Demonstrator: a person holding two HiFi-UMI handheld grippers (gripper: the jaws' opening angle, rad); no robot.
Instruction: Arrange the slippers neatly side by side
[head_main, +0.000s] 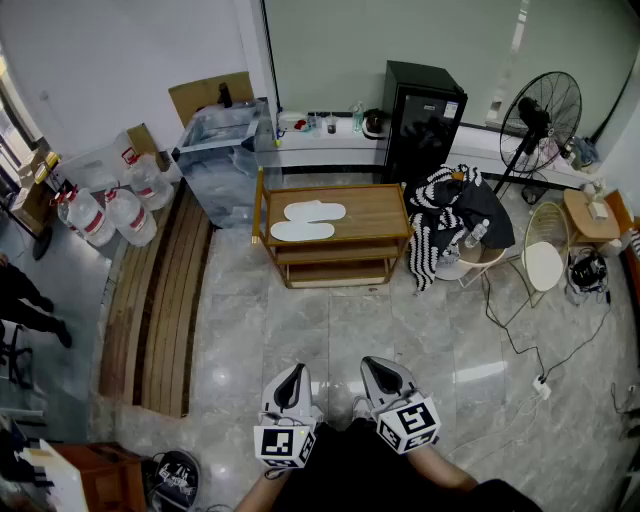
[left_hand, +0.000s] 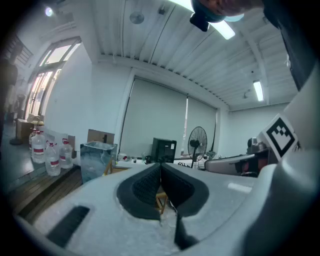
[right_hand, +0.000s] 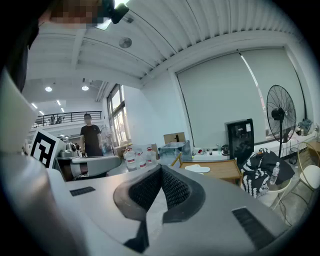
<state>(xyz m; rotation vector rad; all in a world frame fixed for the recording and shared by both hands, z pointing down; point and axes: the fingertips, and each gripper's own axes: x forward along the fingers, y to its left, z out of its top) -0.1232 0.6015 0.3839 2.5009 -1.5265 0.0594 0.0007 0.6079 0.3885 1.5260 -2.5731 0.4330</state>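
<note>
The left gripper and the right gripper are held low at the near edge of the head view, close together and well apart from the task's things. Both are clenched on nothing: in the left gripper view the two dark ribbed pads of the left gripper meet at their tips, and in the right gripper view those of the right gripper do the same.

The two white slippers lie flat on the top of a low wooden table across the tiled floor, on its left half. Both lie lengthwise left to right. The far slipper sits a little further right than the near slipper, and the two are just beside each other, possibly touching. In the right gripper view they show as a small white shape on the tabletop.

Left of the table stand a clear plastic storage box and several large water bottles, with wooden planks laid on the floor nearer. Behind the table to the right is a black cabinet, then a standing fan. A black-and-white striped cloth is draped just right of the table. A person in dark clothes stands far off to the left in the right gripper view.
</note>
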